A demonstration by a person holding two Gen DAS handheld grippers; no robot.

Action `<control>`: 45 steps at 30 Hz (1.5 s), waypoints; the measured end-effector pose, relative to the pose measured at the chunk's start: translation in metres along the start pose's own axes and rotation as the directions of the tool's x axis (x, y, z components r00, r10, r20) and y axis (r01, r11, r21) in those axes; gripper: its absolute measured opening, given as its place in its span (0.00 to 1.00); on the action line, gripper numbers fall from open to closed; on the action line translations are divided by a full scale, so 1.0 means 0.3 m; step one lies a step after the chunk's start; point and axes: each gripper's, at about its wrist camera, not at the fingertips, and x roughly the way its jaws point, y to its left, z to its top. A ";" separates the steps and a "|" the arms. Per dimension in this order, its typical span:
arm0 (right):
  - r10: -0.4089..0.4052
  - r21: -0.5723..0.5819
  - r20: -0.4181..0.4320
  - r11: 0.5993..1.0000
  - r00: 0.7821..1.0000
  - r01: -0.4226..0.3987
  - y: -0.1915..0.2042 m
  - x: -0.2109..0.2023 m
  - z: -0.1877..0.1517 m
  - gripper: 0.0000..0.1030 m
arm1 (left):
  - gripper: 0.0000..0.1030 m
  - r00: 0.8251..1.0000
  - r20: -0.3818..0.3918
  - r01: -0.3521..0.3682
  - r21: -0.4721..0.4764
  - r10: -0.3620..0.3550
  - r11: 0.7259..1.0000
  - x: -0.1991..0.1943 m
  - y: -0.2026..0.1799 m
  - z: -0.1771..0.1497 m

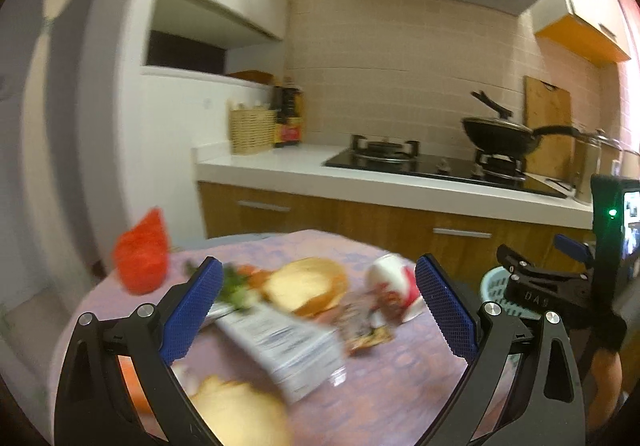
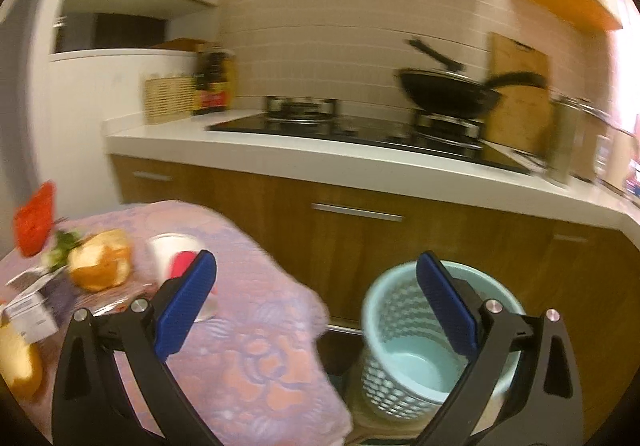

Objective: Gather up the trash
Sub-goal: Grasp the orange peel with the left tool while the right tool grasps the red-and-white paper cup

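Observation:
My left gripper hangs open above a table littered with trash: a grey-white carton, a snack wrapper, a tipped paper cup, a bread roll and vegetable scraps. Nothing sits between its fingers. My right gripper is open too, empty, above the table's right edge and a light blue waste basket on the floor. The cup and roll lie left of it. The right gripper also shows at the left view's right side.
A red plastic bag sits at the table's far left, another roll at the near edge. The table carries a pink flowered cloth. Behind stand wooden cabinets, a white counter, a hob with a black wok, and a wicker basket.

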 end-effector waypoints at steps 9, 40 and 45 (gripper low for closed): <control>0.216 -0.111 -0.018 0.970 0.976 -0.217 0.172 0.109 0.018 0.93 | 0.90 0.974 -0.176 -0.165 -0.125 0.142 0.978 -0.086 0.312 -0.141; 0.309 -0.068 -0.307 0.936 0.900 -0.345 0.252 0.385 -0.013 0.54 | 0.09 0.877 -0.478 -0.148 -0.165 0.053 0.975 0.068 0.270 -0.311; 0.329 -0.032 -0.249 0.937 0.911 -0.348 0.189 0.308 0.014 0.54 | 0.08 0.902 -0.431 -0.079 -0.196 -0.014 0.978 -0.016 0.236 -0.275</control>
